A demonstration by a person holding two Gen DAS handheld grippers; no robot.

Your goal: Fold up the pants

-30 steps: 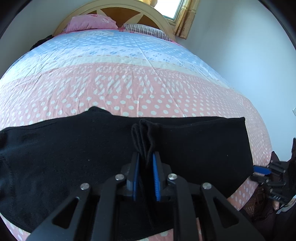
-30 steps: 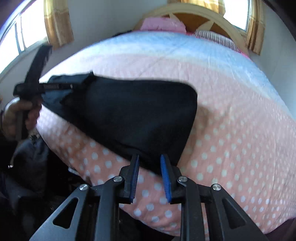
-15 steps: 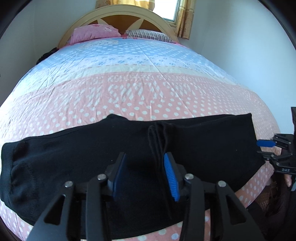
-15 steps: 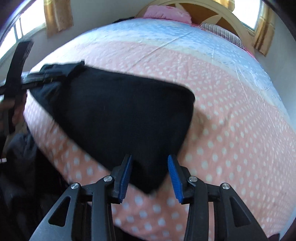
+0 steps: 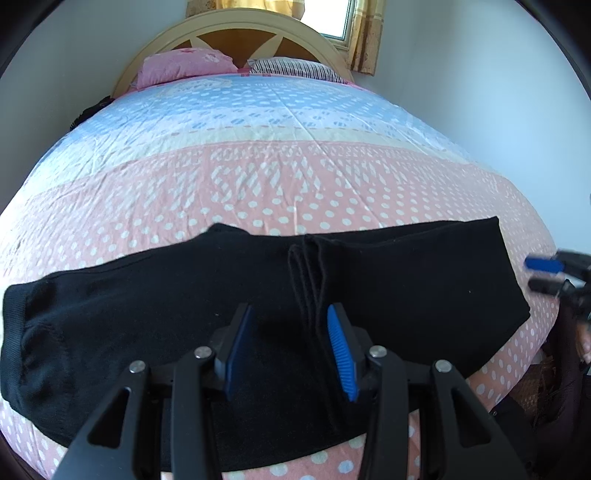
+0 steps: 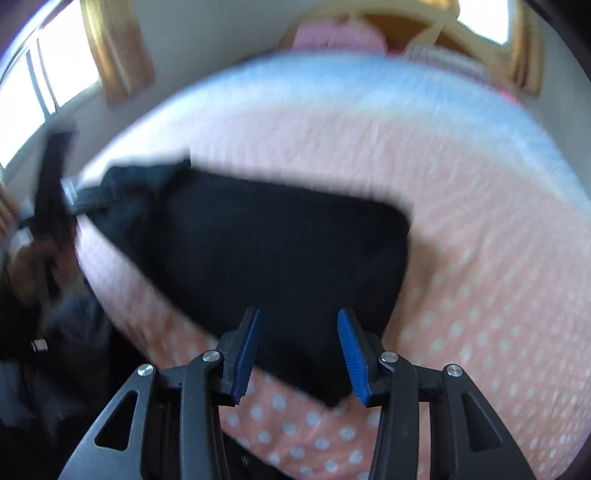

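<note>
Just 1 pants (image 5: 184, 314), 2 pillows (image 5: 188, 66), 1 bed (image 5: 295, 166)

The bed (image 5: 295, 177) wears a dotted quilt, pink over its near part and pale blue toward the arched wooden headboard (image 5: 236, 35). Black pants (image 5: 166, 295) lie flat across the near edge of the pink part, spread from side to side, with a bunched ridge of folds near the middle. A pink pillow (image 5: 184, 66) and a striped pillow (image 5: 291, 68) lie side by side against the headboard
</note>
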